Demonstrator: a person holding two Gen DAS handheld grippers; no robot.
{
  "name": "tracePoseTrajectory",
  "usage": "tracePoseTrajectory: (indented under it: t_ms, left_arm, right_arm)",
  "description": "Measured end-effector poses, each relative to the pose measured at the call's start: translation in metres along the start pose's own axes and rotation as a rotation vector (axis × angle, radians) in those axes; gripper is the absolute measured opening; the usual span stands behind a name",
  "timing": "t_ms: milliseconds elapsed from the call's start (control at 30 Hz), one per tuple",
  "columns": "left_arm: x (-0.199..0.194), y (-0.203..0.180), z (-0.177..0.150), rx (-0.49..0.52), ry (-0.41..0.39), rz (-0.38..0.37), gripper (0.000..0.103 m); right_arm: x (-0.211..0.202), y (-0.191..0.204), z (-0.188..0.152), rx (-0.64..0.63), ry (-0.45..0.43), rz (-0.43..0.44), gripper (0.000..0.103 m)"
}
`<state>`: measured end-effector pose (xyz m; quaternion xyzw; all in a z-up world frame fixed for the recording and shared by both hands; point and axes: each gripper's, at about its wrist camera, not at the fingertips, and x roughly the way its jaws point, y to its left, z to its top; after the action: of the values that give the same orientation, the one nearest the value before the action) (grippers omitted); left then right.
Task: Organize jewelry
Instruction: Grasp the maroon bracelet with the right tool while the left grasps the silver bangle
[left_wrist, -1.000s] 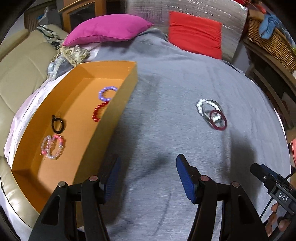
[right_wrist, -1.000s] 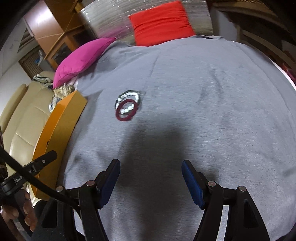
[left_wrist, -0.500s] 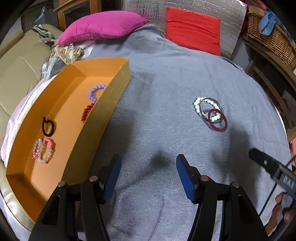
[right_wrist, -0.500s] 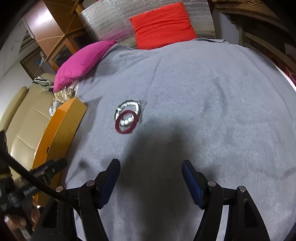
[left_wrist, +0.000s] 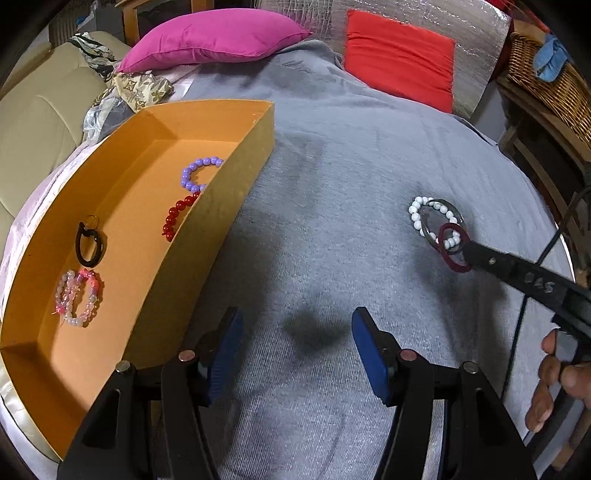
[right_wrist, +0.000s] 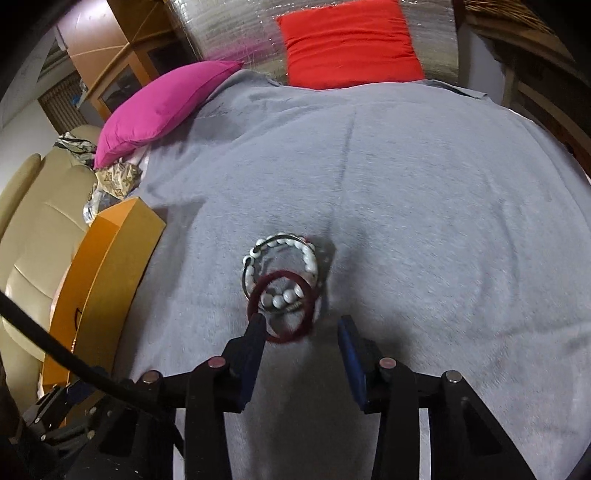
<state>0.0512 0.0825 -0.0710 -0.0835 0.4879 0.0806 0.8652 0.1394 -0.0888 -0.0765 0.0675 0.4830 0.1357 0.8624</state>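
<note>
Jewelry lies in two places before us: a small overlapping pile on the grey blanket (right_wrist: 424, 192) and a set already inside the orange box (left_wrist: 243, 173). The pile holds a white bead bracelet (right_wrist: 309, 258), a thin silver bangle (right_wrist: 246, 273) and a dark red ring band (right_wrist: 284, 306), the red band lying partly over the other two. Our right gripper (right_wrist: 301, 334) has its jaws spread apart with nothing held, its left finger touching the red band's near edge and its right finger just beside the pile. In the box we see a purple bead bracelet (left_wrist: 195, 171) and a red bead bracelet (left_wrist: 177, 216) close against the near wall, a black ring (left_wrist: 89, 243) farther in, and a pink bead bracelet (left_wrist: 77, 297) near it. Only our left wrist view shows these contents; the right wrist view gives us just the box's outer wall (right_wrist: 107, 280). Our left gripper (left_wrist: 293, 350) hangs over bare blanket with its jaws wide apart and empty, just beside the box. Beyond, a magenta pillow (left_wrist: 214, 35) and a red cushion (left_wrist: 399, 66) sit at the blanket's far edge.
</note>
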Motion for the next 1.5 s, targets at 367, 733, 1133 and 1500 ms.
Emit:
tracePoseTrajectory:
  t_ms: [367,733,1133,1500]
  left_arm:
    - [0.006,-0.019,0.024,0.032,-0.021,-0.017,0.063]
    - [0.045,-0.078,0.066,0.132,0.003,-0.051,0.062]
    - [0.078,-0.099,0.078,0.139,0.035,-0.074,0.018]
    - [0.047,-0.096,0.067,0.148,-0.030,-0.157,0.005]
  right_arm:
    - [0.002,-0.005,-0.006,-0.008,-0.009,0.019,0.005]
    - [-0.033,-0.049,-0.025,0.063,-0.075,0.023,0.005]
    - [-0.033,-0.062,-0.032,0.090,-0.098,0.069,0.005]
    - [-0.038,-0.064,-0.036,0.093,-0.106,0.074,0.005]
